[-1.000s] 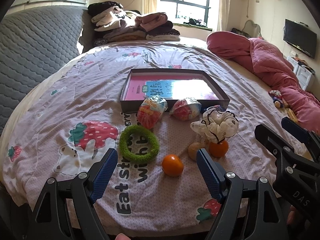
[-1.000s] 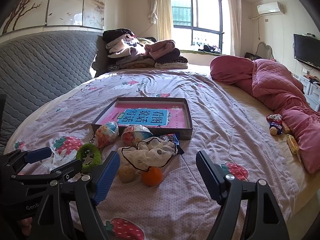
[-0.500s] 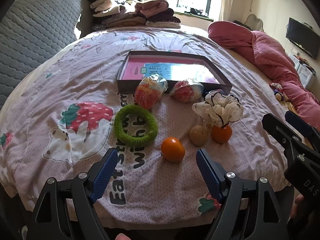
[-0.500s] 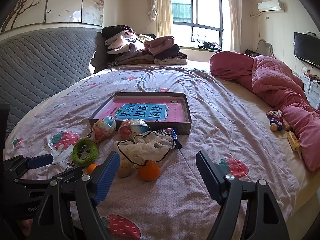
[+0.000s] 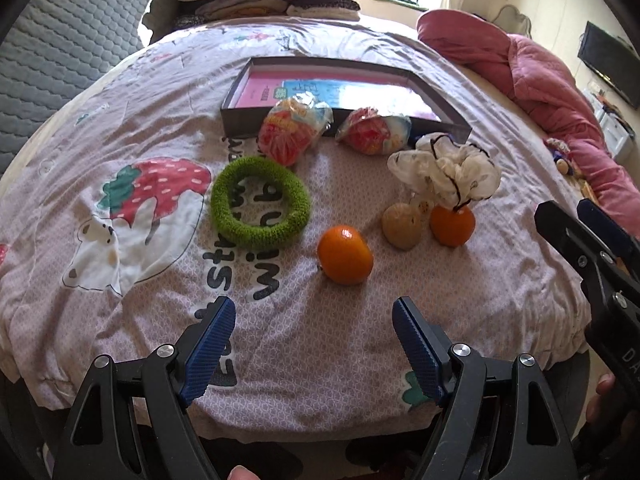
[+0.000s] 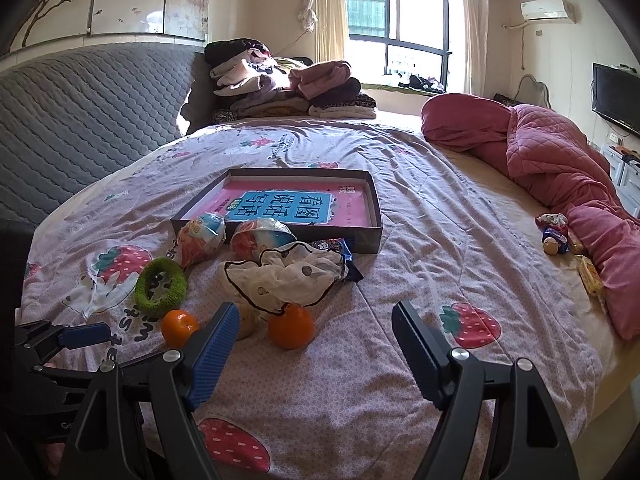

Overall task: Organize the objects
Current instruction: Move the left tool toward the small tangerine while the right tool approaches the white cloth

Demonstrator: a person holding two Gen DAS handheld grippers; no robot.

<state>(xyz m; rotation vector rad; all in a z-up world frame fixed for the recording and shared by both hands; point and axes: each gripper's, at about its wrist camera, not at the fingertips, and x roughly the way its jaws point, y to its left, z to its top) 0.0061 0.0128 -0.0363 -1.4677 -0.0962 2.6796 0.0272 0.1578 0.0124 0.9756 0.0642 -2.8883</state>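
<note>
Task at its start: nothing loose has gone into the box (image 5: 236,114), which sits toward the middle of the bed (image 6: 420,264) and holds only a pink and blue book (image 6: 288,206).

Outside it, toward the bed's near edge:
- two wrapped snacks (image 5: 294,130) touching the box's near wall;
- a green ring (image 5: 260,204);
- a white scrunchie (image 5: 448,170);
- two oranges (image 5: 345,255);
- a tan ball (image 5: 401,226) beside the farther orange.

Left gripper (image 5: 314,326) is spread wide, empty, above the near edge, facing the nearer orange. Right gripper (image 6: 316,330) is likewise wide open and empty. All items remain to be placed.
</note>
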